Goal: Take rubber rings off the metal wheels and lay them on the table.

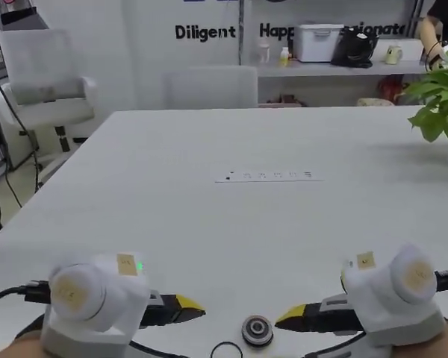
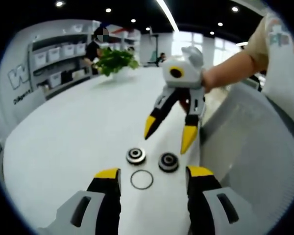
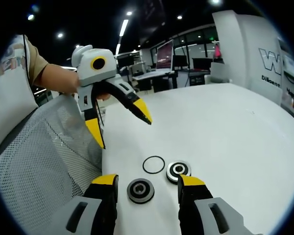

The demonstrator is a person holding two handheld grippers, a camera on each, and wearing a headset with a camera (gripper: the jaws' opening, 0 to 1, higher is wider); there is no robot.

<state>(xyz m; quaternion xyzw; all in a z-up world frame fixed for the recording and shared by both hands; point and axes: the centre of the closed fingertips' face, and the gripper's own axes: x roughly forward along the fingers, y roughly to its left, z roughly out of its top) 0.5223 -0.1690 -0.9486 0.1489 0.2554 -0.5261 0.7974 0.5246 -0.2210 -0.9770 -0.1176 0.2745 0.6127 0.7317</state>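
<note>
You've got both tools down low at the near edge of the table (image 1: 209, 224), one in each hand, pointing inward at each other. Your left gripper (image 1: 188, 309) comes in from the left, lying about level, yellow tips aimed at the middle; its jaws are spread wide and carry nothing. Your right gripper (image 1: 286, 321) mirrors it from the other side, jaws likewise parted, nothing between them. In the left gripper view your right forearm reaches in from a short sleeve, with the tool tipped nose-down over the tabletop. In the right gripper view the left one hangs the same way, above the table's edge next to a mesh chair (image 3: 44, 161). Now the count: two grippers, two metal wheels, one loose rubber ring. The rubber ring (image 2: 141, 179) lies flat on the table, a thin black circle, just beside both wheels and touching neither. The dark-rimmed wheel (image 3: 140, 190) sits in line with the gap between the right gripper's jaws, and neither tip touches it. The bright-rimmed wheel (image 3: 178, 171) sits just beside it, close to one yellow tip of that same gripper. Whether the darker one wears a ring of its own, you cannot tell from here. One leafy plant (image 1: 440, 104) stands at the far right of the table.
</note>
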